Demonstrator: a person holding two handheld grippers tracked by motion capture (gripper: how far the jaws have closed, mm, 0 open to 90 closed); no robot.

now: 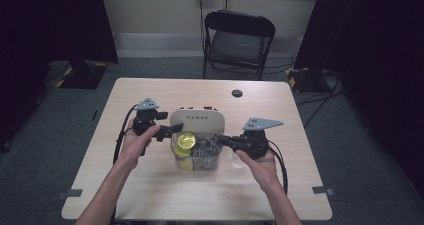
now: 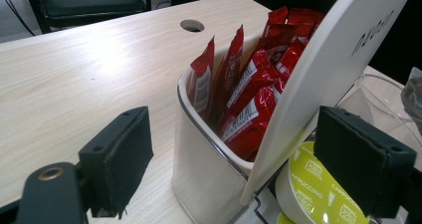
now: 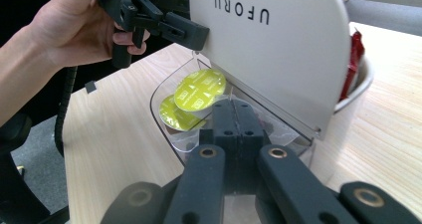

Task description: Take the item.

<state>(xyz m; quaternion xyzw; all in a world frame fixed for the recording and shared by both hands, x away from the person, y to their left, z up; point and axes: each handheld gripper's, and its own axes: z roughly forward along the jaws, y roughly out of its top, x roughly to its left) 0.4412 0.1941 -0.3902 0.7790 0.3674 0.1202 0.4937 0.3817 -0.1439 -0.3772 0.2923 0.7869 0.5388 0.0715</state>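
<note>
A white box (image 2: 199, 149) stands mid-table with red sachets (image 2: 249, 94) upright in it. Its white lid (image 1: 196, 120) marked UFORU is raised on edge. In front of it a clear compartment (image 3: 164, 92) holds yellow-green capsules (image 3: 199, 89) and something grey and crinkled (image 1: 202, 152). My left gripper (image 2: 239, 154) is open, its jaws wide apart on either side of the lid's (image 2: 338, 69) edge, one jaw against the lid (image 3: 268, 50). My right gripper (image 3: 239, 114) is shut, jaws pressed together, its tip over the clear compartment. I see nothing between them.
A black folding chair (image 1: 239, 40) stands beyond the table's far edge. A round cable hole (image 1: 237, 93) sits in the tabletop behind the box. A small clear round object (image 1: 239, 161) lies under my right hand. Dark curtains hang on both sides.
</note>
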